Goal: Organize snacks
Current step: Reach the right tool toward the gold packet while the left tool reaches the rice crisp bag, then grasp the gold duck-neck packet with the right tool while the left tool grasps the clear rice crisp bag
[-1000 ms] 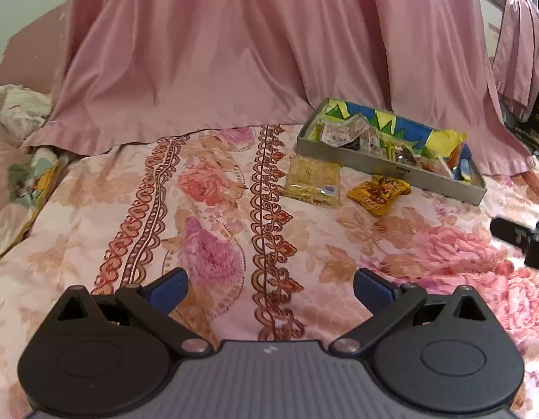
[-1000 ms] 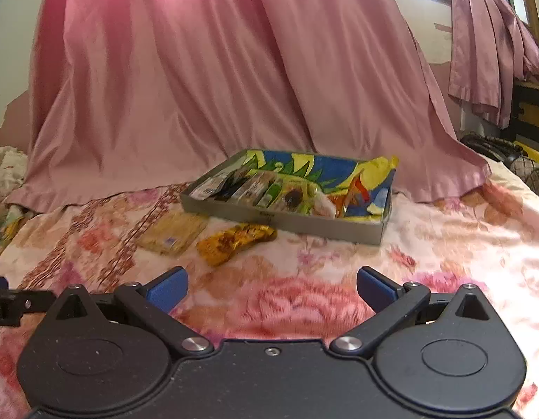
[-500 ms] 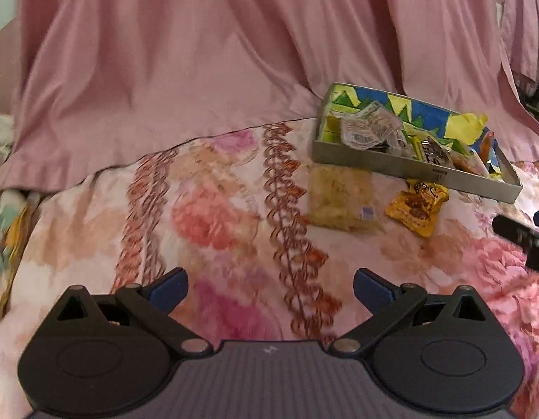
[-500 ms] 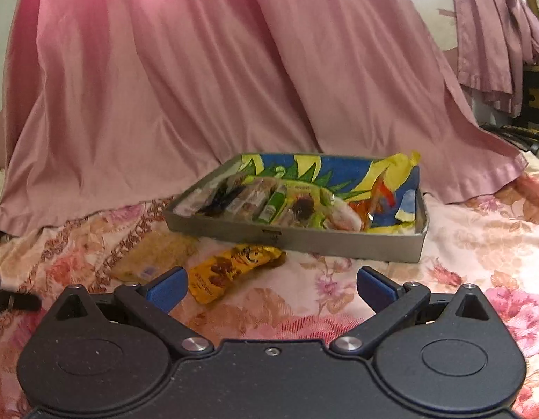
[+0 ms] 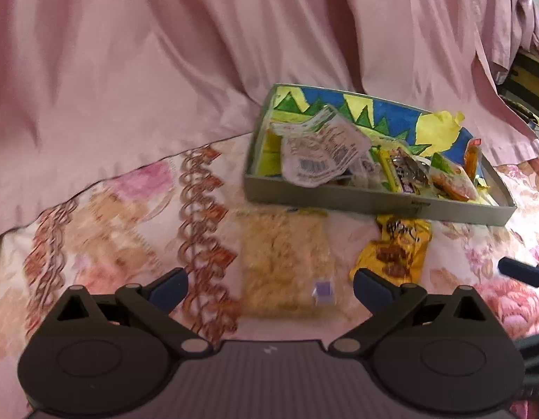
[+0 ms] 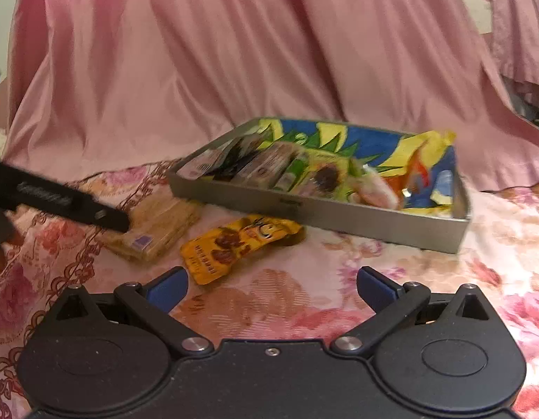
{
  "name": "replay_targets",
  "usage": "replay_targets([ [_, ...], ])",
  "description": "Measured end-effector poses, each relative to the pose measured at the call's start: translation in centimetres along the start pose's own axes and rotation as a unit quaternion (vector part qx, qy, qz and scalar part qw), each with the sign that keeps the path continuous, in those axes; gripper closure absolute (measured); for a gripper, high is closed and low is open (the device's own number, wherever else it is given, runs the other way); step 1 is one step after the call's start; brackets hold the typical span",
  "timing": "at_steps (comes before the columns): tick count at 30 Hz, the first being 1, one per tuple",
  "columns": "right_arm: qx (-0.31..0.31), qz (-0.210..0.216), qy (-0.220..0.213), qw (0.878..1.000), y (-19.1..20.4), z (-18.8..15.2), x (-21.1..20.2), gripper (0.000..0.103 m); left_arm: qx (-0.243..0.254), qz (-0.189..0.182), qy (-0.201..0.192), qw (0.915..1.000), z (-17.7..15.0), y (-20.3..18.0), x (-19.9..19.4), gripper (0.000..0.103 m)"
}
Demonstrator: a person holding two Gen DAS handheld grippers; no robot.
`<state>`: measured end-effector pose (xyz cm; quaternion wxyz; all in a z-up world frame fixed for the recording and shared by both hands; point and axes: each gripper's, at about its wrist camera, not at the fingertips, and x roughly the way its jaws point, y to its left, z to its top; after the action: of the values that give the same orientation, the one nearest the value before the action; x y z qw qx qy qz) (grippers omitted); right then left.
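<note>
grey tray [image 5: 356, 202] of snacks on floral sheet [image 6: 391, 279]. beige pack [image 5: 283, 258] and yellow pack [image 6: 234, 244] just beside its near wall. left gripper [image 5: 269, 284] spread wide over beige pack, right gripper [image 6: 272, 286] wide, both empty

My left gripper [image 5: 269, 284] is matte black with blue finger pads [image 5: 166, 288], silver pivot screws and a ribbed grey body. My right gripper [image 6: 271, 284] matches it, though its black body is smooth with one small central screw.

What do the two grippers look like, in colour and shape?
Both look alike: the left gripper and right gripper have black bodies with round discs, triangular cut-outs, silver pivot screws and blue finger pads. No hands or sleeves are visible.
</note>
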<state>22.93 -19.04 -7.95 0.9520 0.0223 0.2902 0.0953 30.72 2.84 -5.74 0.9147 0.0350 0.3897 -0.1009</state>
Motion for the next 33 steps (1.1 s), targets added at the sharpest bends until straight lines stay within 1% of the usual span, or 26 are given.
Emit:
replay_targets([
  [4,-0.007,0.012,0.011,1.0,0.7,0.2,1.3,0.001,0.001,-0.018,0.014,0.9997,0.7,0.0,2.3,0.0],
  [7,-0.015,0.014,0.018,1.0,1.0,0.5,2.3,0.001,-0.003,-0.021,0.017,0.9996,0.7,0.3,3.6,0.0],
  [10,-0.03,0.008,0.025,0.999,1.1,0.8,3.3,0.002,-0.014,-0.028,0.017,0.9993,0.7,0.9,4.5,0.001],
  [13,-0.028,0.005,0.03,0.999,0.7,1.2,4.2,0.004,-0.028,-0.031,0.019,0.9989,0.7,1.4,5.2,0.001],
  [16,-0.014,0.0,0.039,0.999,-0.1,1.6,5.2,0.009,-0.032,-0.035,0.016,0.9987,0.7,1.7,5.6,0.001],
  [18,0.001,0.003,0.043,0.999,-0.7,2.0,5.7,0.014,-0.023,-0.036,0.011,0.999,0.5,1.6,5.6,0.001],
  [22,0.044,0.023,0.048,0.998,-1.5,2.9,6.6,0.016,-0.011,-0.039,0.002,0.9992,0.3,1.6,5.4,0.002],
  [25,0.074,0.032,0.051,0.995,-1.8,3.5,7.3,0.018,-0.008,-0.044,-0.004,0.999,0.0,1.8,5.1,0.006],
  [28,0.085,0.034,0.051,0.994,-1.7,3.7,7.6,0.022,-0.001,-0.058,-0.009,0.9983,-0.1,1.7,4.9,0.015],
  [29,0.088,0.036,0.05,0.994,-1.6,3.7,7.7,0.024,0.005,-0.063,-0.01,0.998,-0.1,1.6,4.8,0.021],
  [30,0.091,0.036,0.05,0.994,-1.5,3.7,7.7,0.024,0.012,-0.066,-0.01,0.9977,0.0,1.4,4.7,0.024],
  [33,0.101,0.037,0.05,0.993,-1.3,3.6,7.8,0.025,0.026,-0.058,-0.01,0.9979,-0.1,0.9,4.5,0.025],
])
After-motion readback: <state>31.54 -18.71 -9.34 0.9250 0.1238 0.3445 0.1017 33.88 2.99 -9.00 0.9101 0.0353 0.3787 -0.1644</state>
